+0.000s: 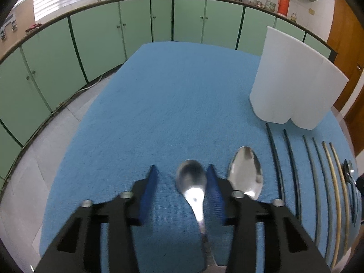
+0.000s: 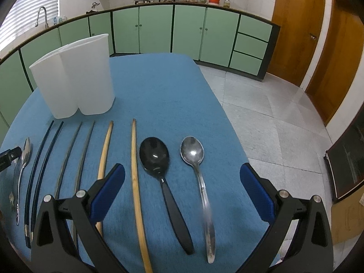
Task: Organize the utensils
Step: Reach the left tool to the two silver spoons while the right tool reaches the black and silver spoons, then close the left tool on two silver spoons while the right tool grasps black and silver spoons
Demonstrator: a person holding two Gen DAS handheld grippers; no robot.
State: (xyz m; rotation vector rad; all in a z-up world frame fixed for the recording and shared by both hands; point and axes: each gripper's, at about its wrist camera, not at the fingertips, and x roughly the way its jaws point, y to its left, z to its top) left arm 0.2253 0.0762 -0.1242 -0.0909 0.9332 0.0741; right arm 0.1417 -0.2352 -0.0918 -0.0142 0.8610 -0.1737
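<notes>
Room: kitchen with green cabinets (image 2: 154,31) along the wall and a wooden door (image 2: 298,29) on the right.
Worktop: covered by a blue cloth (image 2: 159,95); the utensils lie on it in a row, handles toward the cameras.
Holder: a white two-compartment utensil holder (image 2: 75,77) stands upright behind the row, apart from every utensil.
Left gripper (image 1: 182,179): jaws apart, holding nothing. A steel spoon (image 1: 192,182) lies between its fingers, closer to the right-hand finger; whether that finger touches the bowl cannot be told. A second steel spoon (image 1: 245,173) lies just outside that finger.
Right gripper (image 2: 182,179): wide open, holding nothing. Between its fingers lie a tan chopstick (image 2: 137,182), a black spoon (image 2: 157,157) and a silver spoon (image 2: 193,154), all resting on the cloth.
Chopsticks: another tan chopstick (image 2: 105,150) passes under the right gripper's left-hand finger; further left lie a grey chopsticks pair (image 2: 77,150) and a dark blue chopsticks pair (image 2: 43,154).
</notes>
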